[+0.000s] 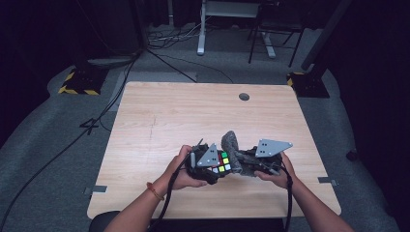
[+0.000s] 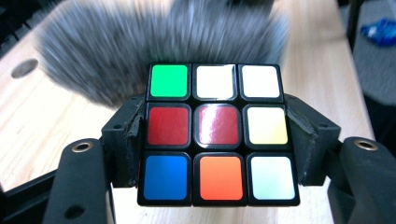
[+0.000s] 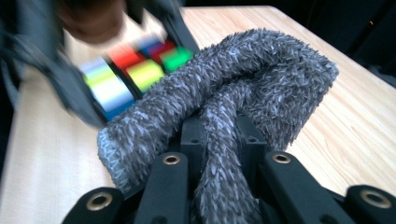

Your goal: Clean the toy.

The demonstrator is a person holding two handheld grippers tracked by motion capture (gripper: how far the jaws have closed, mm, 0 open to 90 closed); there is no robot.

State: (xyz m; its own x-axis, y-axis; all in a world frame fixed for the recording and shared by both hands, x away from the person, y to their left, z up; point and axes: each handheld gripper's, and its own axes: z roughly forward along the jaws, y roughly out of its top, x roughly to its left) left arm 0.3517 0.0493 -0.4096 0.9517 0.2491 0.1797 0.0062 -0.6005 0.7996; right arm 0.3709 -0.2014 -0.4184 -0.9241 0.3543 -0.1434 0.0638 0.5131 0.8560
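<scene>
1. Your left gripper (image 1: 212, 166) has its jaws clenched on the puzzle cube (image 2: 217, 133): in the left gripper view the two black jaws press flat on the cube's left and right sides, at its middle row. The cube sits square between them, one face towards the camera.

2. Your right gripper (image 3: 219, 186) has its jaws nearly together, pinching a grey fluffy cloth (image 3: 243, 88). In the right gripper view a twisted strand of the cloth runs down between the jaws, and the rest loops up and bulges over them.

3. Both things are held just above the near part of the worktop (image 1: 193, 116), in front of you and a little right of its middle. In the high view the cloth (image 1: 233, 150) lies against the cube's (image 1: 222, 162) right side, with one end standing up above it.

4. Around them the worktop is bare light wood with a round cable hole (image 1: 244, 96) near its far edge. Nothing on it stands in the way; the cloth itself covers part of the cube.

5. The left gripper view gives you the cube's face in detail, green and white stickers on top, red in the middle, blue, orange and white below, with the cloth a grey blur behind it. The right gripper view shows the cube (image 3: 135, 70) farther off and blurred, beyond the cloth. The high view shows your left hand (image 1: 181, 166) and your right hand (image 1: 278, 174) close together.
</scene>
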